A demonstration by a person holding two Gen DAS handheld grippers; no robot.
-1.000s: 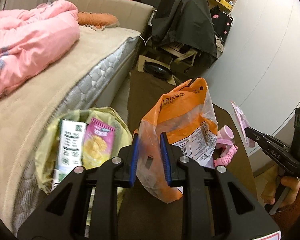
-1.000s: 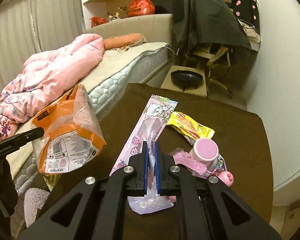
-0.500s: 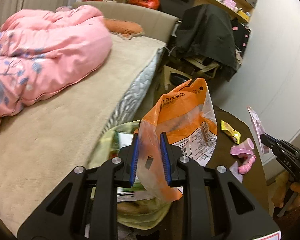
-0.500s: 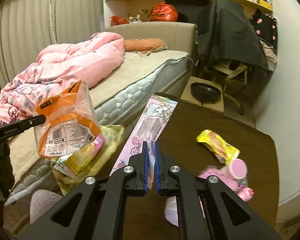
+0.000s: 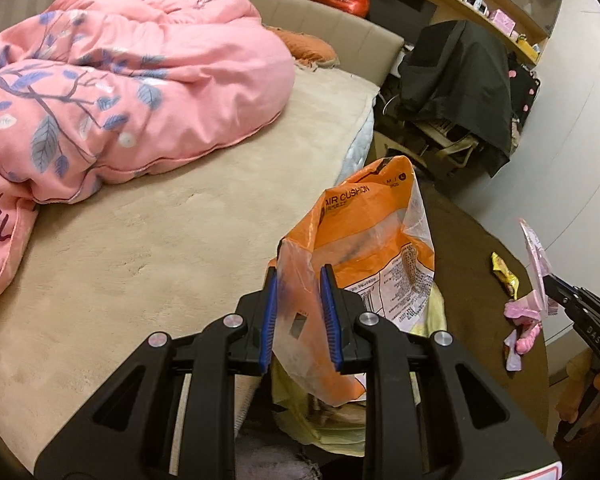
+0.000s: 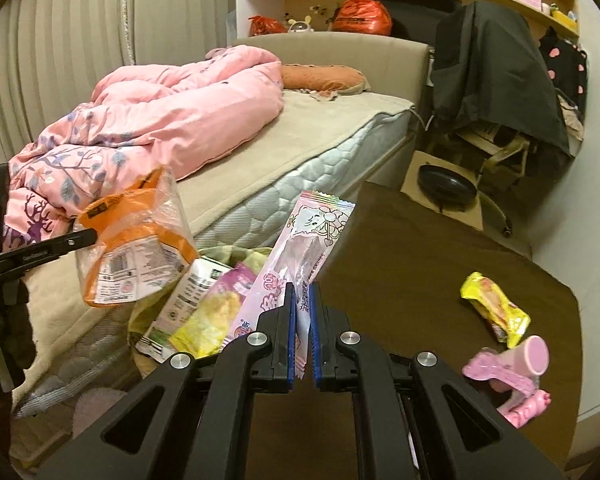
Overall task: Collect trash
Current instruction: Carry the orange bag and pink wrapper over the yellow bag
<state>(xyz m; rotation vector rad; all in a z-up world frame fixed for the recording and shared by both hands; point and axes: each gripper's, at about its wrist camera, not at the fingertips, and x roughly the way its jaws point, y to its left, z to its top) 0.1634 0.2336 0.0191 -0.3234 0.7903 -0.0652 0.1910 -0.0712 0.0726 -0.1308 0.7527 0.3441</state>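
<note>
Beside the bed (image 6: 340, 136), both grippers had swung toward the trash bag (image 6: 236, 258): left gripper (image 5: 300, 280) clamped on the orange packet (image 5: 376, 240), right gripper (image 6: 302, 294) on the pink wrapper (image 6: 300, 248); only the right view showed the bag's contents.

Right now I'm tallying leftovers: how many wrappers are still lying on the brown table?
1: the yellow wrapper lies on the brown table, beyond the pink toys. More may hide behind the claws.

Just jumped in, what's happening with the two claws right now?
Trash pickup, mid-carry. The left claw grips an orange plastic package, and the right claw pinches a long pink wrapper. Both hang near the yellow-green trash bag beside the bed. A yellow wrapper and pink items remain on the brown table.
</note>
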